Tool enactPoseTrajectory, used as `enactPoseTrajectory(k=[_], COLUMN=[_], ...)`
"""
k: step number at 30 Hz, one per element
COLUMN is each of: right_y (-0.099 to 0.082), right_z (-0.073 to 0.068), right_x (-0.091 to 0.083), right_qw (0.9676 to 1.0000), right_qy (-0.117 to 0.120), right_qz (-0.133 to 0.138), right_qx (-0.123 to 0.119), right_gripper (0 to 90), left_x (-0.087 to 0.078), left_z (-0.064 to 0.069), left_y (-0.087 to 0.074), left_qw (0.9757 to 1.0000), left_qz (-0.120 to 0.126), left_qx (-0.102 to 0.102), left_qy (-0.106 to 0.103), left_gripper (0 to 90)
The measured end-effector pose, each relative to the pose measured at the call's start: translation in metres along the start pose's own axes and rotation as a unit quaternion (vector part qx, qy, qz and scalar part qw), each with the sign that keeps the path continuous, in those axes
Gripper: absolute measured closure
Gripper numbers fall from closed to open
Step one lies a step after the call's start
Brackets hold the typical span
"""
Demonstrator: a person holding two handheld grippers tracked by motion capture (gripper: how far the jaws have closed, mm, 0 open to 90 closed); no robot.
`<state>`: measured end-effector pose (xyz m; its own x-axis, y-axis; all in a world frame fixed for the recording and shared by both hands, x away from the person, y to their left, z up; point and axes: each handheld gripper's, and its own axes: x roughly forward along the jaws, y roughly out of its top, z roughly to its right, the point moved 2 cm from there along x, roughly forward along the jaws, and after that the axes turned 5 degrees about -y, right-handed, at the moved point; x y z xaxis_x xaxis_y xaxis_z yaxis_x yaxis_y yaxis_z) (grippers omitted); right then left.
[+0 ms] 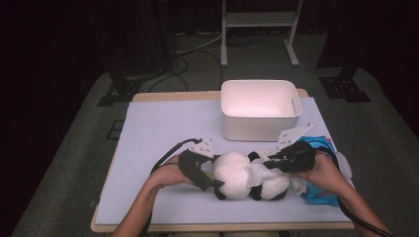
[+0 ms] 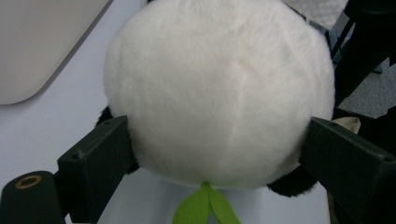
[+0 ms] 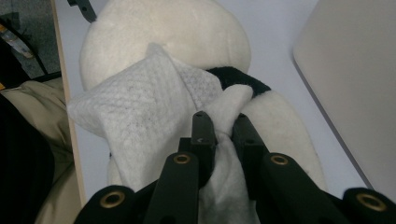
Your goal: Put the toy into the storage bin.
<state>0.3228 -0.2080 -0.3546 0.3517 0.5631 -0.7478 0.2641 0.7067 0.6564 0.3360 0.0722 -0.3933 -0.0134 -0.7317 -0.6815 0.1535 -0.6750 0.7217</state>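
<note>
A plush panda (image 1: 232,174) lies on the pale blue mat near the table's front edge, its round white head (image 2: 219,84) toward the left. My left gripper (image 1: 213,174) has its jaws spread wide, one pad against each side of the head (image 2: 215,135). A green ribbon (image 2: 205,205) hangs below the head. My right gripper (image 1: 269,163) is shut on a bunched white wipe (image 1: 257,173), and the wipe (image 3: 135,112) rests on the panda's body beside a black patch of fur (image 3: 238,79). The jaws (image 3: 223,123) pinch a fold of the wipe.
A white plastic bin (image 1: 260,123) stands behind the panda at the middle back of the mat (image 1: 163,128). A blue wipe pack (image 1: 318,192) lies under the right hand. The bin's wall (image 3: 355,70) is close on the right of the right gripper view.
</note>
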Motion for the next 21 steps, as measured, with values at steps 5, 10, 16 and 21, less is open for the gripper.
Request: enactPoseTrajectory(k=[5, 10, 16, 21], right_y=[-0.008, -0.016, -0.021, -0.017], right_z=[0.005, 0.012, 0.015, 0.012], right_x=[-0.005, -0.010, -0.013, -0.014], right_qw=[0.9999, 0.9996, 0.9991, 0.9991], right_qy=[-0.002, -0.005, -0.009, -0.015], right_qz=[0.002, 0.008, 0.010, 0.014], right_qx=[0.012, 0.028, 0.040, 0.036], right_gripper=[80.9, 80.9, 80.9, 81.0], left_x=[0.002, 0.006, 0.009, 0.010], left_z=[0.002, 0.002, 0.005, 0.005], left_y=[0.001, 0.002, 0.008, 0.008], left_qw=[0.9999, 0.9999, 0.9998, 0.9998], left_qz=[0.003, 0.004, 0.009, 0.002], left_qx=[0.007, 0.012, 0.017, 0.017], left_qy=[-0.006, -0.010, -0.009, -0.003], left_gripper=[9.0, 9.0, 15.1, 17.8])
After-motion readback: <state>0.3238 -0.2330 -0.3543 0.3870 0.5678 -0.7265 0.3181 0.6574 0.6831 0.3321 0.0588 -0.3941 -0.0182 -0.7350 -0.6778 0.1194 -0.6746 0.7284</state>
